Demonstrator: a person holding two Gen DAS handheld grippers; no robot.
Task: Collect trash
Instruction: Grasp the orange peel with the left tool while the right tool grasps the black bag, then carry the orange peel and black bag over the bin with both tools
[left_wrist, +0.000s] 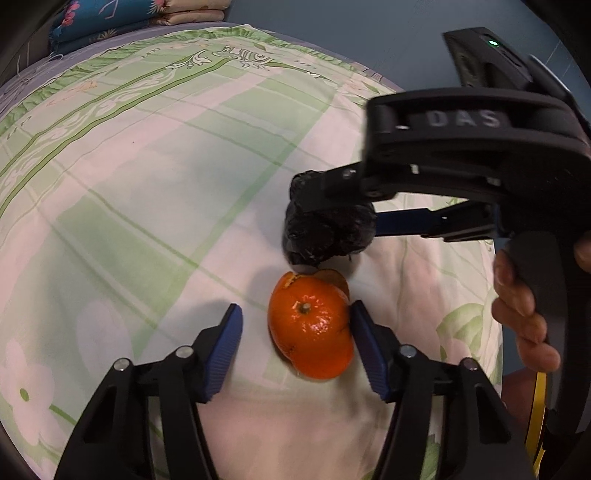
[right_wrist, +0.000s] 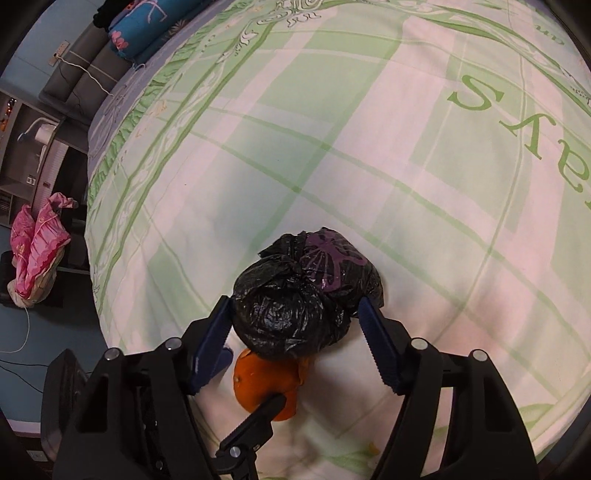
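A tied black plastic bag (left_wrist: 325, 229) (right_wrist: 295, 306) lies on the green-and-white bedsheet (left_wrist: 147, 184). Just in front of it sits an orange mandarin peel (left_wrist: 310, 325) (right_wrist: 258, 380), stalk end up, its edge torn. My left gripper (left_wrist: 295, 326) straddles the peel. Its right pad (left_wrist: 364, 332) touches the peel and its left pad (left_wrist: 229, 332) stands clear, so it is open. My right gripper (right_wrist: 295, 310) (left_wrist: 332, 210) reaches in from the right, held by a hand (left_wrist: 524, 317). Both of its blue pads lie against the bag's sides.
Folded blue flowered bedding (left_wrist: 110, 22) is stacked at the head of the bed. In the right wrist view the bed's edge (right_wrist: 96, 258) drops to a dark floor on the left, where a pink bundle (right_wrist: 33, 251) and a white cable (right_wrist: 22, 332) lie.
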